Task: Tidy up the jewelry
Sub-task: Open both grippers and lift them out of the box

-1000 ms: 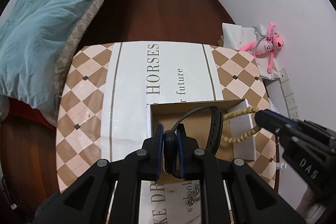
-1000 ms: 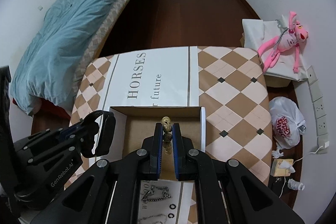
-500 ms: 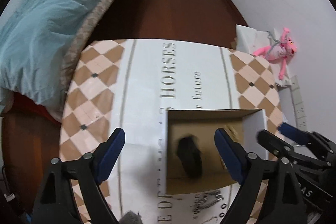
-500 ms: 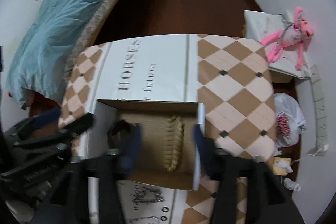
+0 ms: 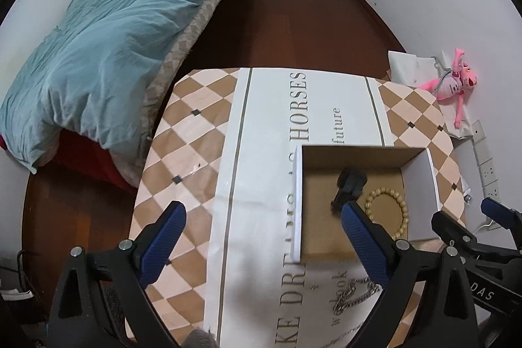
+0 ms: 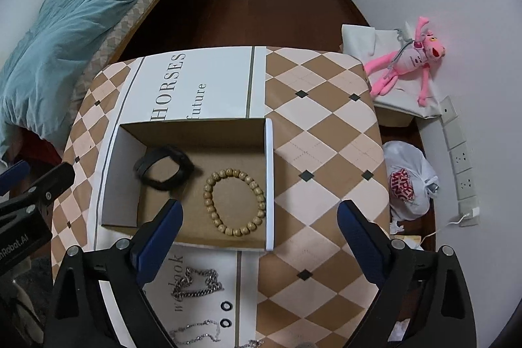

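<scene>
Nearest to the right wrist camera, the right gripper (image 6: 259, 227) stands with its jaws spread wide and nothing between them; they have just been opening. Likewise the left gripper (image 5: 262, 229) has just been opening, and its jaws are wide apart and empty, its right-hand finger (image 5: 365, 240) overlapping the near edge of the cardboard box (image 6: 269, 185) in the picture. Below the grippers, on the printed table cover (image 6: 313, 132), loose pieces are not yet stowed: a heavy silver chain (image 6: 195, 282), a finer chain (image 6: 195, 330) and two small black rings (image 6: 225, 313), all lying just in front of the box. Inside the box, the wooden bead bracelet (image 6: 234, 201) lies flat on the floor toward the right wall, and the black band (image 6: 161, 167) lies beside it toward the left wall, apart from the beads. Judged from this layout, the release step for these two items is complete and the work is partly done. The next move calls for drawing one gripper back toward the near edge, lowering the open jaws over the heavy chain, and closing on a bunched section, since a limp chain may slip or trail. Farther off are a bed with a blue duvet (image 6: 75, 31) and a pink plush toy (image 6: 407, 61) by the wall.
</scene>
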`<state>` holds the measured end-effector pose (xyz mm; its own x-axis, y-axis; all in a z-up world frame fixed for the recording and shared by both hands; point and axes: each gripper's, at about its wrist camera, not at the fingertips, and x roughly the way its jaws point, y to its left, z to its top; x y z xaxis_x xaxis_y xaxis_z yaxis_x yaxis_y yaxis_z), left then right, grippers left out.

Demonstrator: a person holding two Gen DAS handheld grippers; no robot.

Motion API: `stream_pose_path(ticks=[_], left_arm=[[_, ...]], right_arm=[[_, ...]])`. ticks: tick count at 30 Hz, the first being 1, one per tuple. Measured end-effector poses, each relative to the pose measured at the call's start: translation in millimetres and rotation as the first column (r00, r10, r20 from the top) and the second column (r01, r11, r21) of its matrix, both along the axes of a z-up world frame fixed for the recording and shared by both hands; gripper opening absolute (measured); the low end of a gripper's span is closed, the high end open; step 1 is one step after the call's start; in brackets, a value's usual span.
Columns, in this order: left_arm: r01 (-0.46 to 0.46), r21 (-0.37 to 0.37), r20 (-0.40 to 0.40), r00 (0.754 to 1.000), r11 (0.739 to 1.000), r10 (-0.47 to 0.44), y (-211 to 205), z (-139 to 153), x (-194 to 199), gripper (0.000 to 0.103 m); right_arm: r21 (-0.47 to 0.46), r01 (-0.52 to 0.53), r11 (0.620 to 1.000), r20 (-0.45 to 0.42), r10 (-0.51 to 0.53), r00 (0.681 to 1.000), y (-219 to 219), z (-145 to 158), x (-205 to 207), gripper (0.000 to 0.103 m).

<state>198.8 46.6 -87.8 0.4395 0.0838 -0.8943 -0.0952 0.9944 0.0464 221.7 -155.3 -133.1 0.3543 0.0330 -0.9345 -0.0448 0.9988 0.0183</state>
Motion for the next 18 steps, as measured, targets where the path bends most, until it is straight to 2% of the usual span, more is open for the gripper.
stream_pose_path(ticks=[9, 18], left_arm=[[-0.014, 0.017, 0.025, 1.000, 1.000, 0.013, 2, 20, -35, 0.097], [-0.010, 0.034, 0.122, 0.992, 0.999, 0.006, 1, 61, -78, 0.097]], right_arm=[[-0.004, 0.006, 1.000, 0.051, -0.006, 0.999, 5, 25, -35, 0.097], [-0.004, 0.014, 1.000, 0.147, -0.013, 0.989, 9, 70, -77, 0.097]])
